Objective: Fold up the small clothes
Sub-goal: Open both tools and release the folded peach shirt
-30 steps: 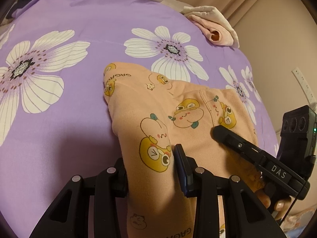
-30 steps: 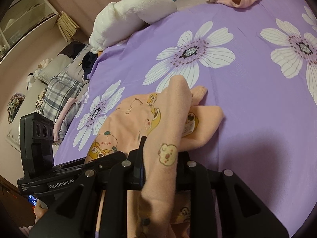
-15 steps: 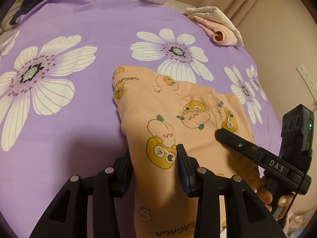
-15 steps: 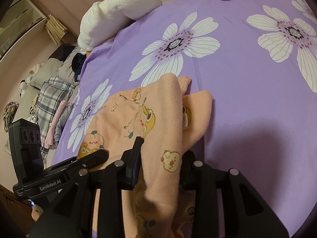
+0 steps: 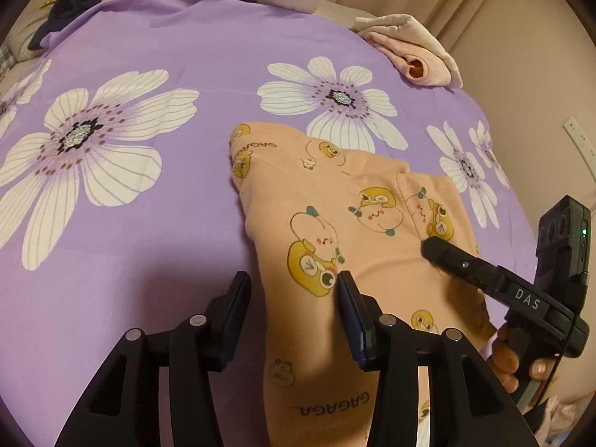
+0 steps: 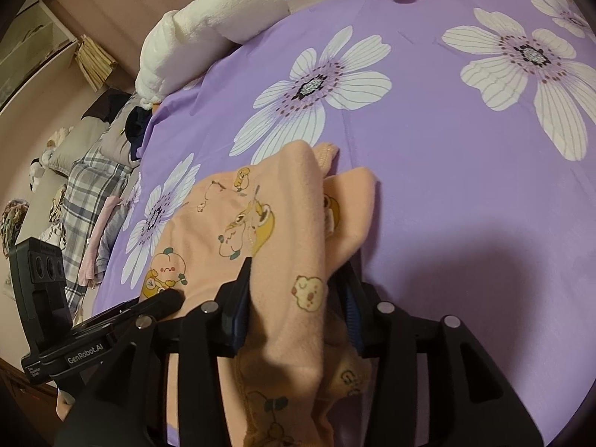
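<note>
A peach garment (image 5: 335, 223) printed with yellow cartoon figures is lying folded on a purple bedsheet (image 5: 156, 223) with big white flowers. The left gripper (image 5: 294, 294) is straddling its near edge, jaws having just been opening; the cloth is sitting between them, apparently loose of the left pad. The right gripper (image 5: 436, 247) is reaching in from the right, its tip resting on the garment. A pink bundle (image 5: 417, 59) is lying at the far edge

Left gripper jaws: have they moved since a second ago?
Yes. The left gripper has just been opening; its left pad now stands clear of the peach garment.
</note>
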{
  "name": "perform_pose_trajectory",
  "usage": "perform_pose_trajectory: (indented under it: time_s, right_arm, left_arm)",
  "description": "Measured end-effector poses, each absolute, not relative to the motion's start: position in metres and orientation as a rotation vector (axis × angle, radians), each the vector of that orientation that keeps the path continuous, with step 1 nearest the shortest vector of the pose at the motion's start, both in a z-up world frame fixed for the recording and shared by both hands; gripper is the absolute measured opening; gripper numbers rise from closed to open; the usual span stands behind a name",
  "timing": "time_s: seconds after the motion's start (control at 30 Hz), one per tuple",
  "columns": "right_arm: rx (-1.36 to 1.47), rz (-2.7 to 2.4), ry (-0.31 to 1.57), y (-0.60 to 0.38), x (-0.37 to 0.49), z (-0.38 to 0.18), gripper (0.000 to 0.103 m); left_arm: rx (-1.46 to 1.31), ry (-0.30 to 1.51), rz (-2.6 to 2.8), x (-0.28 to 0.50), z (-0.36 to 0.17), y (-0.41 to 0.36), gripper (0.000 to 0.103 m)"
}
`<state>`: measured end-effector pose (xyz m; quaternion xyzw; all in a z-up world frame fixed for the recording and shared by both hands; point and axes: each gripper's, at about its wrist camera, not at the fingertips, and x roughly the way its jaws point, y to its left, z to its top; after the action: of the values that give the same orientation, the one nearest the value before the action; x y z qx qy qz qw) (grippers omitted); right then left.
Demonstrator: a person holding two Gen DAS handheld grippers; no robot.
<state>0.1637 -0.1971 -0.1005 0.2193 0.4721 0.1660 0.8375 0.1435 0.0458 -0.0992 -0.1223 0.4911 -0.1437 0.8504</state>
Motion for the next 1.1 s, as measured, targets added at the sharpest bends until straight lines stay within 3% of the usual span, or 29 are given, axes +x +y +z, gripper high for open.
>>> perform_pose_trajectory:
  time_s: [1.0,1.1]
  right_arm:
    - [0.346,0.193,0.885,-0.217,0.135,-0.061,0.046]
    - [0.345,0.227,0.864,-0.218,0.13,-0.054,0.055]
  left_arm:
    - [-0.189,1.003,-0.22,0.101,-0.079,0.058,0.045]
    - [-0.202,0.987,-0.232,0.093,-0.072,0.056,0.045]
